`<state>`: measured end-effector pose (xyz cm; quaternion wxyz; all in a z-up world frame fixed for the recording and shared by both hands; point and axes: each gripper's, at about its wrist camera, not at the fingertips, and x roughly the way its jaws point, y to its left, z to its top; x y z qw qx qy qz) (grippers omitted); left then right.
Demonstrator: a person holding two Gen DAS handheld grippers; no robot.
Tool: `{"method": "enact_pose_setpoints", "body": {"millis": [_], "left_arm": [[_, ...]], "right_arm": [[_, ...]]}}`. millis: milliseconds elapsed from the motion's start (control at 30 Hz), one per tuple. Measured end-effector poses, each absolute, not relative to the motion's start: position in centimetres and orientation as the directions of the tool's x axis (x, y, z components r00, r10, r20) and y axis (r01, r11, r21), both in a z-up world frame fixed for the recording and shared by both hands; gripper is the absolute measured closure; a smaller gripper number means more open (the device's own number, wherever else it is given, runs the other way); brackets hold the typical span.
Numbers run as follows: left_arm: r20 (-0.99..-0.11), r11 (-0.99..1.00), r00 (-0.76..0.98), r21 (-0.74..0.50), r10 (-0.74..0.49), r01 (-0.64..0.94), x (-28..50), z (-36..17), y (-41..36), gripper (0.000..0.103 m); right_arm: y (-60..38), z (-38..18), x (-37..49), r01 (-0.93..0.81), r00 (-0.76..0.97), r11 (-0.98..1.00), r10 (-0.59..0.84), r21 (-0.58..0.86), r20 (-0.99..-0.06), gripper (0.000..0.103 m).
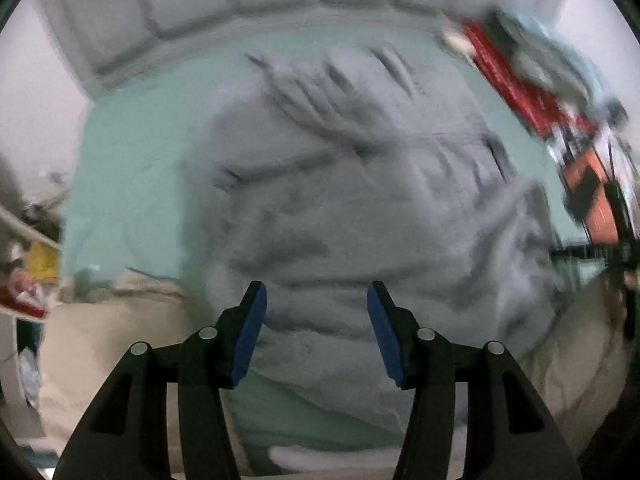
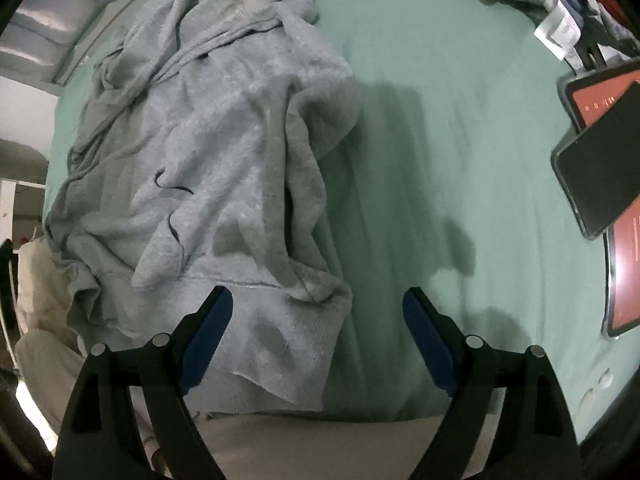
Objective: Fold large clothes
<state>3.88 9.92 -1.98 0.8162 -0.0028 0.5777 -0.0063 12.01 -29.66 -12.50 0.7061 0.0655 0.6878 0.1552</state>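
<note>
Both tongs, left [image 1: 316, 300] and right [image 2: 318, 306], hang open and empty above the grey sweatshirt [image 2: 224, 152], which lies crumpled below them on the bed [image 2: 440, 120], folding seemingly barely begun.

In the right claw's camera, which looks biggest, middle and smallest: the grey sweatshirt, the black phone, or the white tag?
1. Grey sweatshirt
2. Black phone
3. White tag, farther off, so its true size is unsure.
</note>
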Motion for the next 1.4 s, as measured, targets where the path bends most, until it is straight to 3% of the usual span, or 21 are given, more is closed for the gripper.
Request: {"method": "enact_pose_setpoints", "body": {"millis": [100,267,467,533,567,600,633,733,867,1100,1267,1400], "left_arm": [[-0.975,0.993,0.200,-0.077,-0.095,0.094,4.4,-6.4,7.7,0.048],[-0.997,0.991,0.068,-0.021,-0.030,0.131,5.4,-12.2,7.0,0.048],[-1.000,0.984,-0.010,-0.030,-0.028,0.177,6.7,-14.9,7.6,0.048],[-0.998,0.979,-0.026,-0.062,-0.058,0.196,7.0,-15.2,8.3,0.053],[-0.998,0.971,-0.019,-0.070,-0.068,0.228,6.9,-14.8,8.5,0.055],[-0.997,0.964,-0.013,-0.076,-0.075,0.255,6.8,-14.4,8.5,0.072],[-0.997,0.958,-0.005,-0.071,-0.072,0.278,6.6,-13.9,8.7,0.087],[-0.998,0.958,0.066,-0.002,-0.022,0.287,5.7,-11.6,10.4,0.092],[-0.982,0.962,0.189,0.073,0.022,0.265,3.5,-6.7,12.6,0.093],[-0.936,0.981,0.350,0.099,0.034,0.168,-2.7,1.1,12.9,0.093],[-0.923,0.995,0.385,0.034,-0.004,0.091,-6.4,2.6,13.4,0.093],[-0.902,0.998,0.431,0.013,-0.013,0.059,-6.9,2.7,13.2,0.093]], "right_arm": [[-28.6,-12.8,11.7,-0.153,-0.003,0.945,0.293,0.290,-0.956,0.016],[-28.2,-13.2,11.3,-0.158,-0.015,0.948,0.278,0.277,-0.960,0.016],[-28.2,-13.4,11.0,-0.140,-0.007,0.954,0.267,0.265,-0.964,0.017],[-27.8,-13.5,10.6,-0.150,-0.008,0.951,0.274,0.272,-0.962,0.026],[-27.5,-13.6,10.4,-0.159,-0.017,0.949,0.272,0.271,-0.962,0.037],[-27.0,-13.9,10.1,-0.169,-0.033,0.947,0.273,0.274,-0.962,0.049],[-26.6,-14.3,9.8,-0.170,-0.065,0.944,0.276,0.283,-0.959,0.054],[-25.8,-14.3,9.6,-0.208,-0.070,0.930,0.296,0.304,-0.953,0.068],[-25.4,-13.6,9.2,-0.236,-0.044,0.916,0.325,0.325,-0.945,0.103],[-28.9,-9.5,8.3,-0.202,0.058,0.908,0.384,0.366,-0.921,0.103],[-29.8,-6.9,7.7,-0.280,0.077,0.900,0.367,0.333,-0.927,0.102],[-26.9,-8.9,6.7,-0.295,0.010,0.901,0.337,0.319,-0.942,0.100]]}}
